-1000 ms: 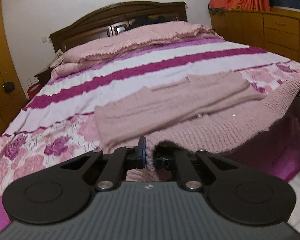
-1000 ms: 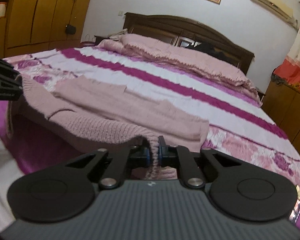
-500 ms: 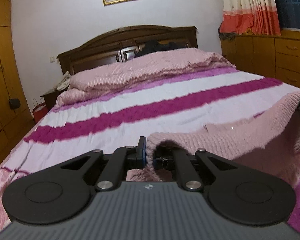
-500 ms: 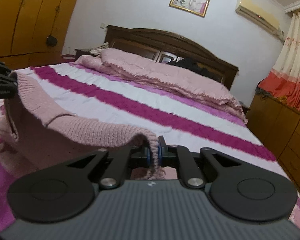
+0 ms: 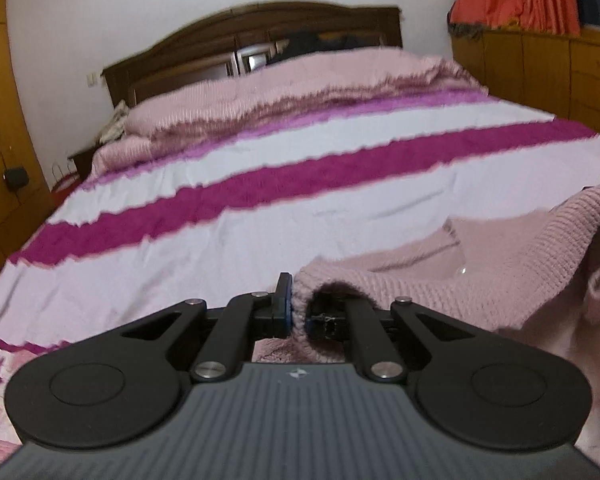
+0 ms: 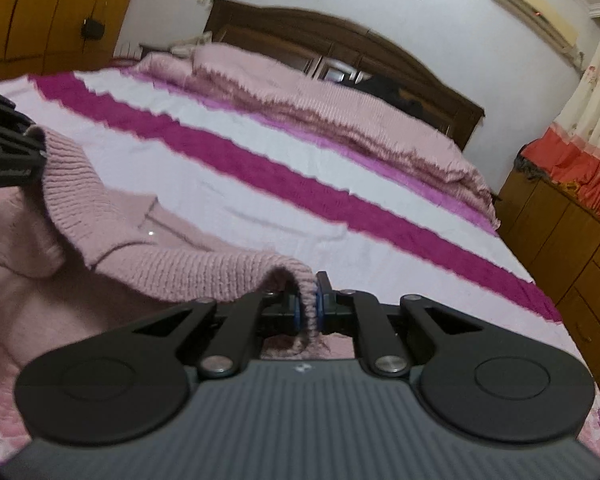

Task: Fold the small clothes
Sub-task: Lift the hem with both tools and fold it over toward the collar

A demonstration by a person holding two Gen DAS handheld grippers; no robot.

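Left gripper (image 5: 298, 314) and right gripper (image 6: 309, 308) each pinch a ribbed edge of the pink knit sweater (image 5: 480, 272) — raised over the striped bedspread (image 5: 220, 240). Its lower part hangs hidden behind both grippers; frames motion-blurred.

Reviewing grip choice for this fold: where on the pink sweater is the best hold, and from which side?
The ribbed hem, one corner per gripper, approached from the near bed edge. The sweater hangs by that thick hem; left gripper and right gripper are shut on it, spanning its width.
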